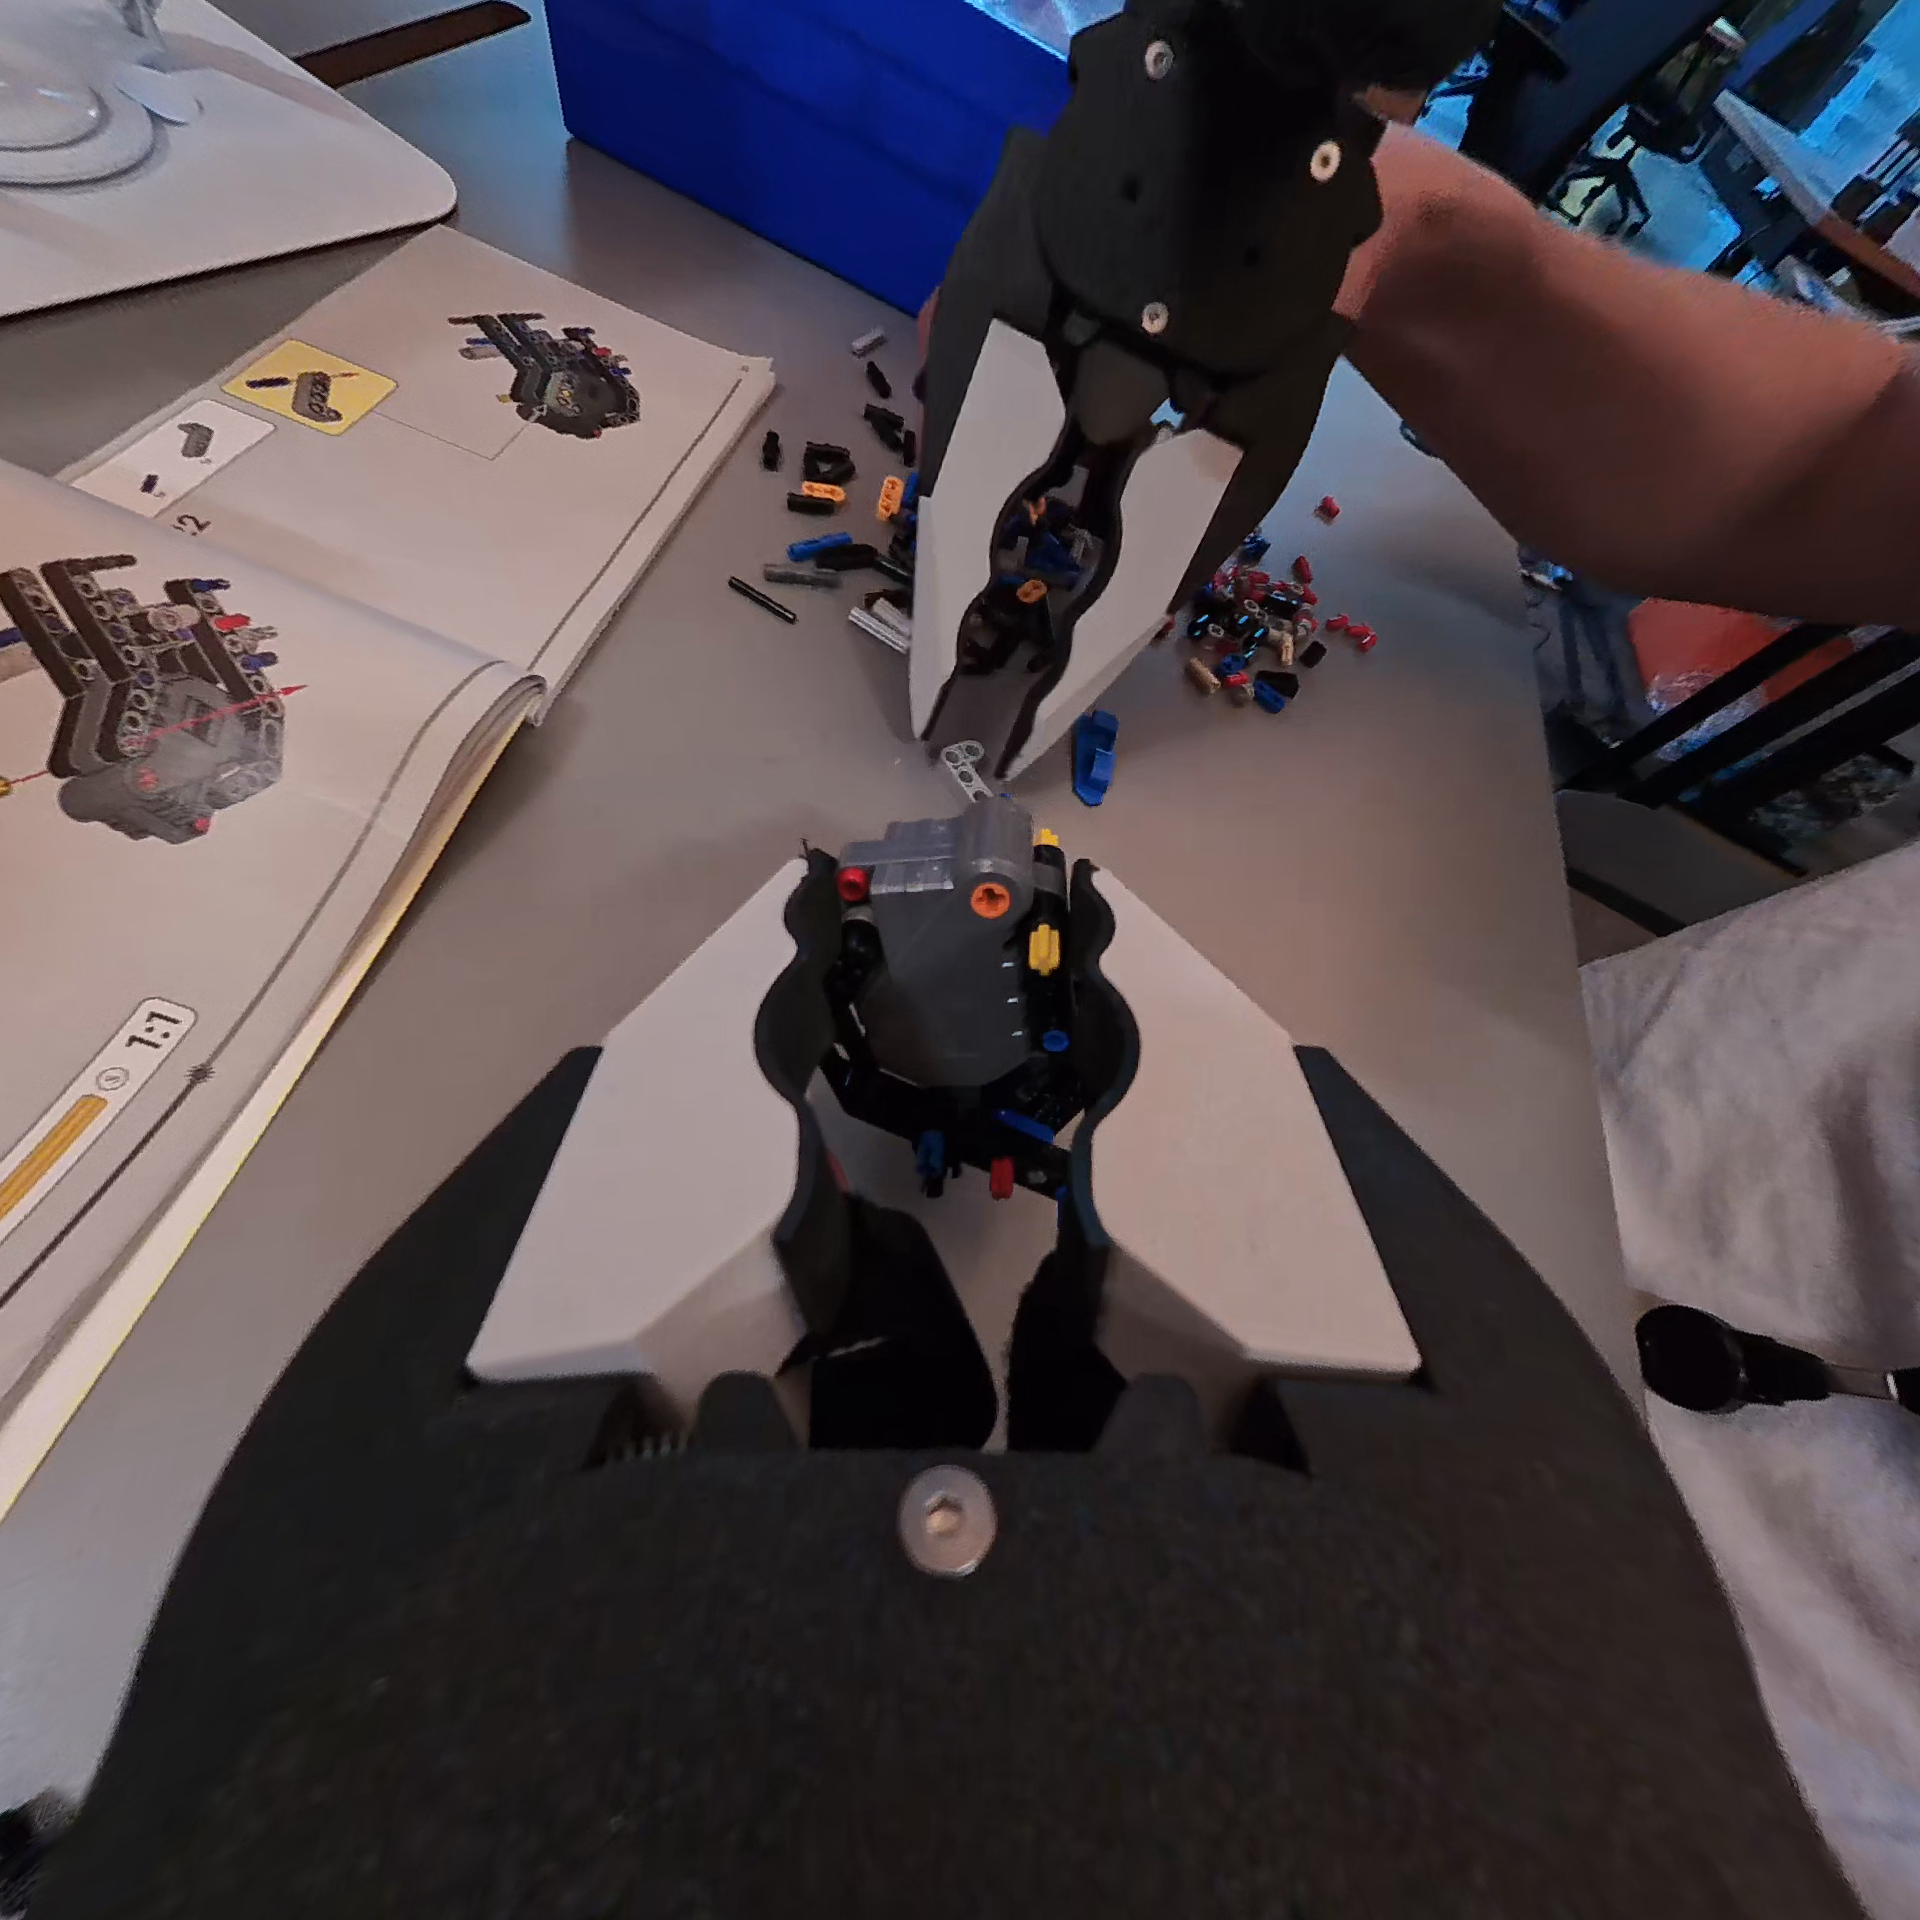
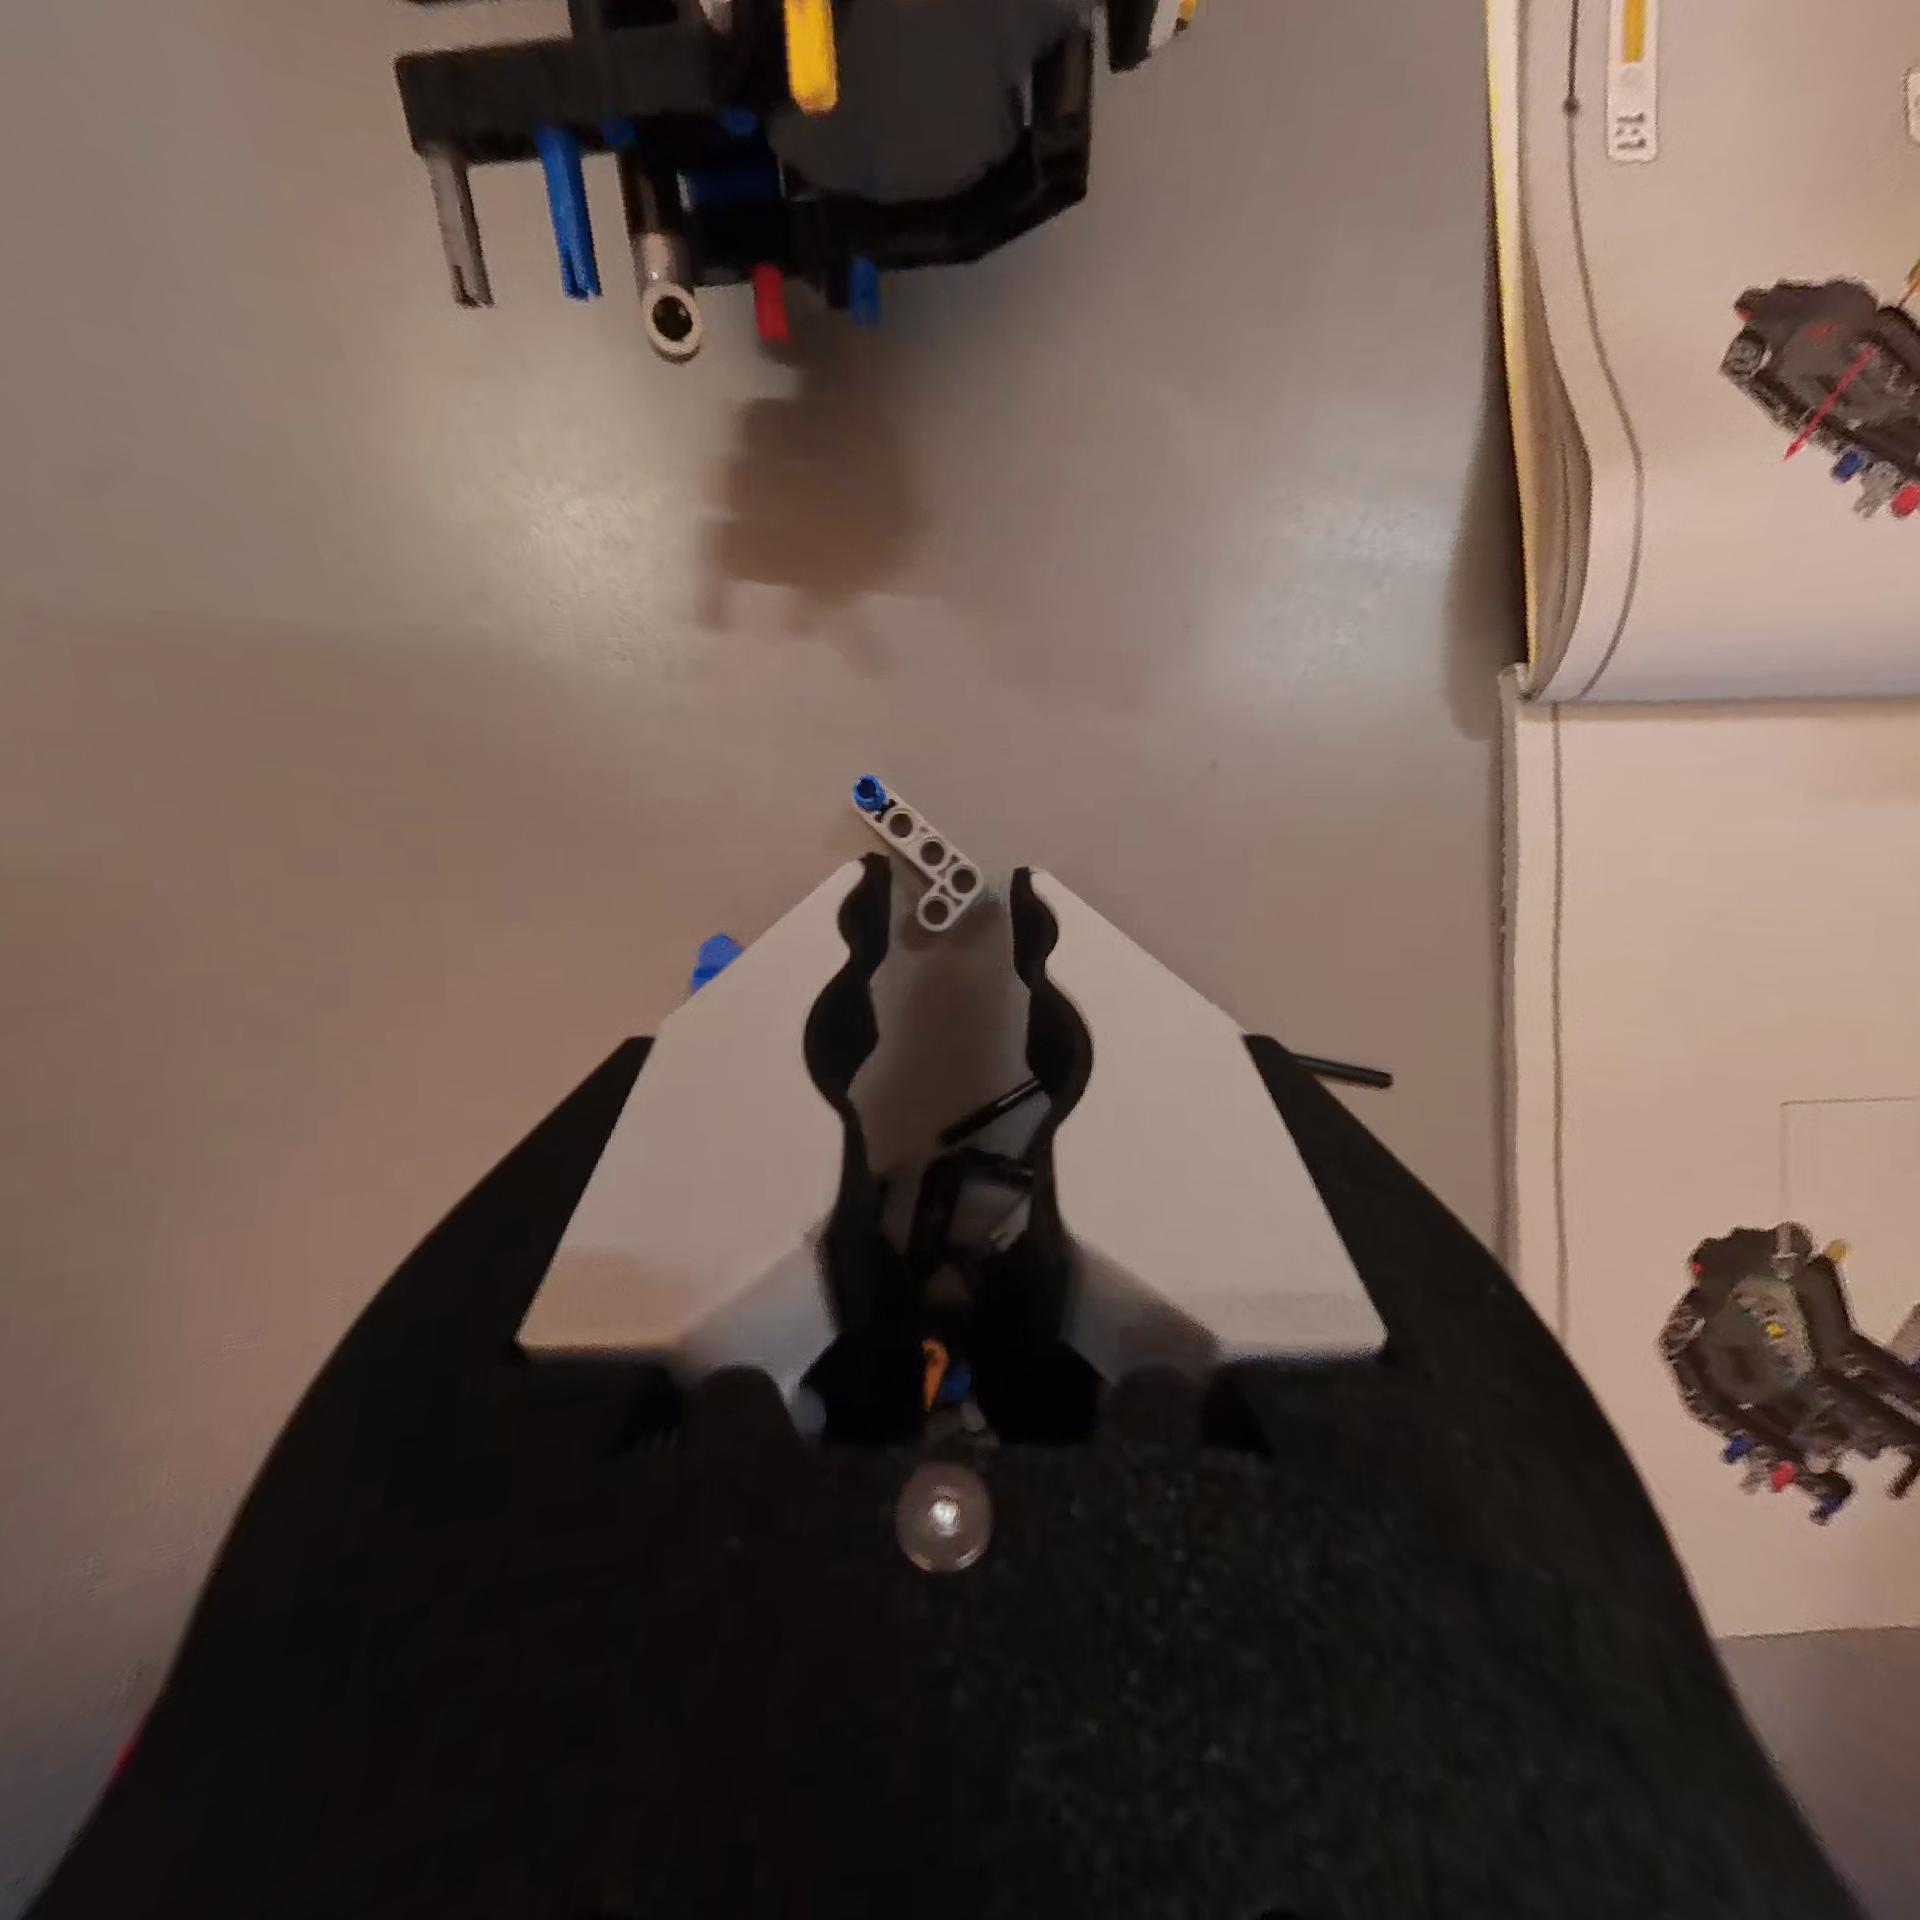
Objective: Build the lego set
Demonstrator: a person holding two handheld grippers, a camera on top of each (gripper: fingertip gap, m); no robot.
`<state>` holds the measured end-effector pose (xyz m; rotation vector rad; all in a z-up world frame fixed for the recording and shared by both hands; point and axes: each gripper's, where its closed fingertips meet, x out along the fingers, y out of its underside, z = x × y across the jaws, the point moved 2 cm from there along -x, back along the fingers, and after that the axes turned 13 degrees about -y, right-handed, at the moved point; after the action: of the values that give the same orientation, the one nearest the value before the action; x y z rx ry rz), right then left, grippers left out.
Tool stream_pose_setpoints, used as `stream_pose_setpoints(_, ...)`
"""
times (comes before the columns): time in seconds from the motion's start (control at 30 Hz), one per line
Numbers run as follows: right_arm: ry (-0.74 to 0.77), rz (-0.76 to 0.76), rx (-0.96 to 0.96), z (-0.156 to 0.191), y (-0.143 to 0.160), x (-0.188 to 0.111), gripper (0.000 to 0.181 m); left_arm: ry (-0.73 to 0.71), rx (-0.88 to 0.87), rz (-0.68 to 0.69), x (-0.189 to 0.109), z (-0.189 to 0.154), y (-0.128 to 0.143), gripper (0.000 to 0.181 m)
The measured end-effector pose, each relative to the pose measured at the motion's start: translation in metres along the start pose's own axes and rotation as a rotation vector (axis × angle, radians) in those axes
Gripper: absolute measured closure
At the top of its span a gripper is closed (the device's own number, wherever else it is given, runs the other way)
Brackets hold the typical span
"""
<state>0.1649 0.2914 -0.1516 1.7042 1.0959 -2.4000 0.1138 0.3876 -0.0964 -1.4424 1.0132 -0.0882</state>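
My left gripper [image 1: 945, 873] is shut on the part-built lego assembly [image 1: 956, 977], a grey motor block in a black frame with red, yellow, orange and blue pins. It holds it above the grey table; the assembly also shows at the top of the right wrist view [image 2: 883, 135], with its shadow on the table below it. My right gripper [image 2: 948, 873] is open, tips down at the table. A small light-grey L-shaped beam [image 2: 925, 857] with a blue pin lies between its tips, untouched. The right gripper [image 1: 971, 753] and the beam [image 1: 961, 758] show just beyond the assembly.
The open instruction booklet [image 1: 364, 582] lies left of the assembly and shows in the right wrist view [image 2: 1714, 935]. Loose parts [image 1: 1257, 623] are scattered behind the right gripper, with a blue piece [image 1: 1094, 753] and a black axle [image 1: 762, 601]. A blue box [image 1: 790, 114] stands at the back. The gap from one gripper's tips to the other's is roughly 11 cm. From my right tips it is roughly 7 cm to the black axle [image 1: 762, 601]; from my left, 15 cm.
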Motion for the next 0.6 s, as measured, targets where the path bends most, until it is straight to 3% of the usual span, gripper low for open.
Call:
stream_pose_setpoints(0.03, 0.001, 0.007, -0.017, -0.001, 0.001, 0.001, 0.159, 0.008, -0.008, -0.001, 0.0, 0.0, 0.0, 0.139)
stream_pose_setpoints(0.27, 0.02, -0.017, 0.007, -0.004, 0.003, 0.004, 0.174, 0.043, -0.058, -0.02, 0.0, -0.002, -0.003, 0.139)
stream_pose_setpoints(0.37, 0.142, -0.013, -0.003, -0.005, -0.016, -0.003, 0.175, 0.046, -0.064, -0.031, 0.002, -0.006, -0.004, 0.139)
stream_pose_setpoints(0.43, 0.108, -0.03, -0.01, 0.009, -0.04, -0.006, 0.175, 0.043, -0.069, -0.027, 0.004, -0.007, -0.003, 0.139)
stream_pose_setpoints(0.6, 0.122, 0.139, 0.007, 0.009, -0.068, -0.019, 0.174, 0.088, -0.17, -0.01, 0.01, -0.007, 0.0, 0.139)
